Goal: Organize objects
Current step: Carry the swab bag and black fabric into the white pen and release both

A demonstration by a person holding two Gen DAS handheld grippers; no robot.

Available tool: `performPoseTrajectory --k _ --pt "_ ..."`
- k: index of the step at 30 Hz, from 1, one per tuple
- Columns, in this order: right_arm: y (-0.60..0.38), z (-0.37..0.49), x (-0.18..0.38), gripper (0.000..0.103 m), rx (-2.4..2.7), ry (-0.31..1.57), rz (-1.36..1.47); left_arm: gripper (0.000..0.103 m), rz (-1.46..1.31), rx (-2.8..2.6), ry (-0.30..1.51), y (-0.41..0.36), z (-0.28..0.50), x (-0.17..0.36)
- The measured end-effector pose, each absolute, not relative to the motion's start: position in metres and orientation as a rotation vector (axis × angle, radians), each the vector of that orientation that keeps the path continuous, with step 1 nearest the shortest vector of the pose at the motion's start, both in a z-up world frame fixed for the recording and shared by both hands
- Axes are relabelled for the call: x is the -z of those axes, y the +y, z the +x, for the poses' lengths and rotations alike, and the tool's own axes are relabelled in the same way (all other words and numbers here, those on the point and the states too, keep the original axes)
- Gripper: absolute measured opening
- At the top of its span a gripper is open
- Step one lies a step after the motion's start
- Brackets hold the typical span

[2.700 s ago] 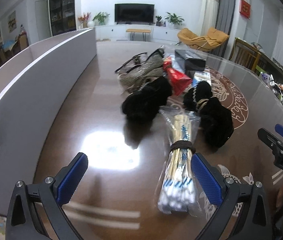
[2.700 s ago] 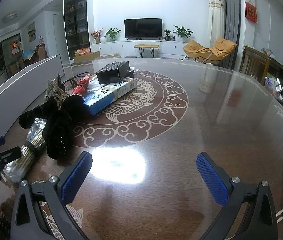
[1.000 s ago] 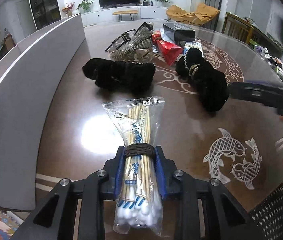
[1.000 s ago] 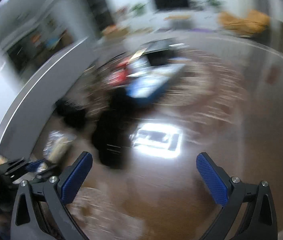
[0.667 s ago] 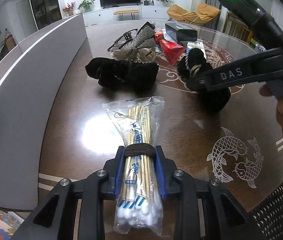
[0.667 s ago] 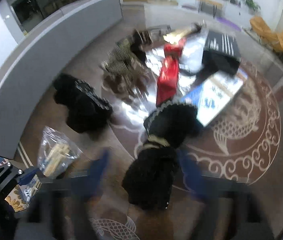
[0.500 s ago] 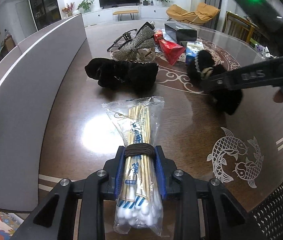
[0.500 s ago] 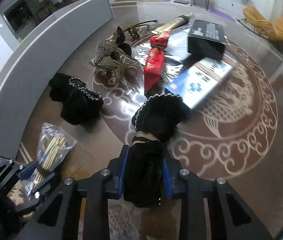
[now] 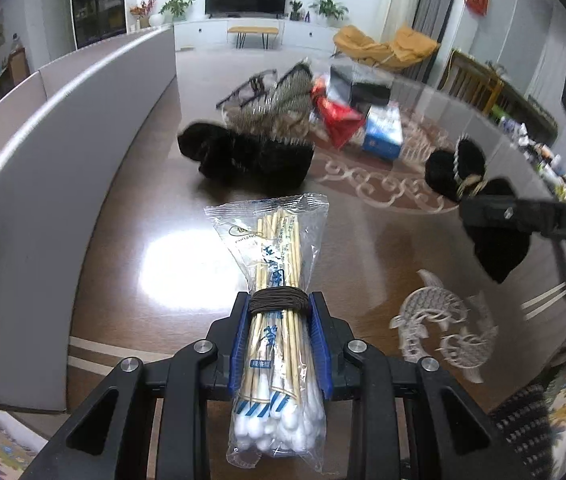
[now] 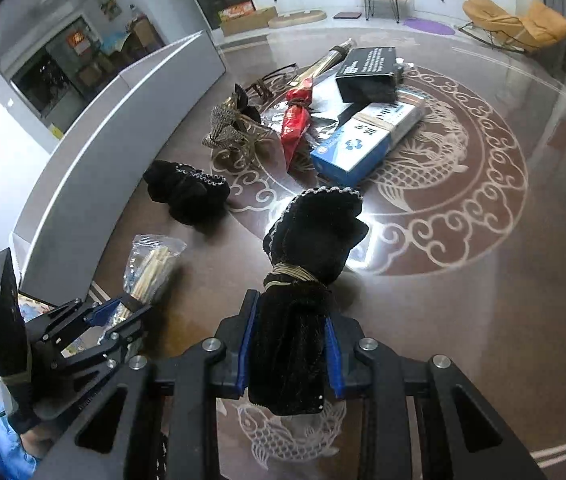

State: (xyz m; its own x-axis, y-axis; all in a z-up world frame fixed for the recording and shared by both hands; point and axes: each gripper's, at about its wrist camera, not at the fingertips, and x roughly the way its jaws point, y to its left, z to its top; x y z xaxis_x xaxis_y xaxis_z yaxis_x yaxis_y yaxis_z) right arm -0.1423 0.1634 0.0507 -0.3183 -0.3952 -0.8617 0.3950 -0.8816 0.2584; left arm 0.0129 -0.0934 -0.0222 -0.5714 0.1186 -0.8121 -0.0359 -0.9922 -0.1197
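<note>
My left gripper is shut on a clear bag of cotton swabs bound with a brown band, held above the brown table. My right gripper is shut on a black velvet pouch tied with a gold cord and holds it lifted; the pouch also shows at the right of the left wrist view. A second black velvet pouch lies on the table, also seen in the right wrist view. The left gripper and swabs appear at lower left of the right wrist view.
A pile sits further back: a blue-white box, a black box, a red wrapped packet, a woven bow and glasses. A grey panel runs along the table's left side.
My right gripper has closed on the tied black pouch and lifted it toward the right. My left gripper keeps holding the swab bag and has tilted slightly up.
</note>
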Motion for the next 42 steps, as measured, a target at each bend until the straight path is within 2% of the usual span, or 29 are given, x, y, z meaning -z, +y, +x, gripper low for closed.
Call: performPoseTrajectory --k 5,11,18,20,21,22,23,24,27,28,30,33,37,42 --pt "0.16 -0.137 -0.066 0.03 2.215 -0.021 1.416 0.028 -1.235 -2.726 -0.306 -0.119 0.028 -0.031" --pt "0.096 -0.141 -0.112 0.03 2.118 -0.09 1.283 0.029 -1.091 -2.952 -0.386 -0.213 0.047 -0.089" --pt "-0.061 -0.12 -0.18 0.03 1.937 0.005 1.049 0.029 -1.286 -3.178 -0.318 -0.318 0.033 -0.079" --pt "-0.105 -0.116 -0.183 0.032 1.897 0.057 1.022 0.036 -1.407 -3.159 -0.272 -0.331 0.024 -0.064" --pt "-0.12 -0.115 -0.179 0.04 1.885 0.078 1.029 0.054 -1.47 -3.151 -0.246 -0.335 0.02 -0.056" --pt "-0.135 -0.113 -0.174 0.049 1.872 0.11 1.048 0.08 -1.512 -3.161 -0.225 -0.338 0.018 -0.048" --pt "-0.153 -0.112 -0.165 0.071 1.867 0.157 1.081 0.087 -1.528 -3.184 -0.208 -0.338 0.018 -0.044" --pt "-0.159 -0.112 -0.159 0.08 1.874 0.171 1.096 0.088 -1.515 -3.209 -0.196 -0.336 0.022 -0.042" --pt "-0.145 -0.11 -0.153 0.082 1.912 0.12 1.08 0.088 -1.438 -3.243 -0.202 -0.319 0.032 -0.047" --pt "-0.133 -0.112 -0.149 0.084 1.931 0.104 1.06 0.089 -1.405 -3.253 -0.21 -0.31 0.035 -0.05" --pt "-0.098 -0.114 -0.145 0.096 2.024 0.112 1.003 0.09 -1.347 -3.234 -0.217 -0.288 0.037 -0.056" --pt "-0.042 -0.115 -0.131 0.103 2.173 0.17 0.966 0.093 -1.258 -3.159 -0.179 -0.246 0.031 -0.065" --pt "0.034 -0.128 -0.082 0.103 2.335 0.302 1.084 0.099 -1.171 -3.086 -0.082 -0.192 0.02 -0.078" --pt "0.116 -0.125 -0.035 0.103 2.449 0.371 1.237 0.1 -1.132 -3.071 0.065 -0.137 0.01 -0.077"
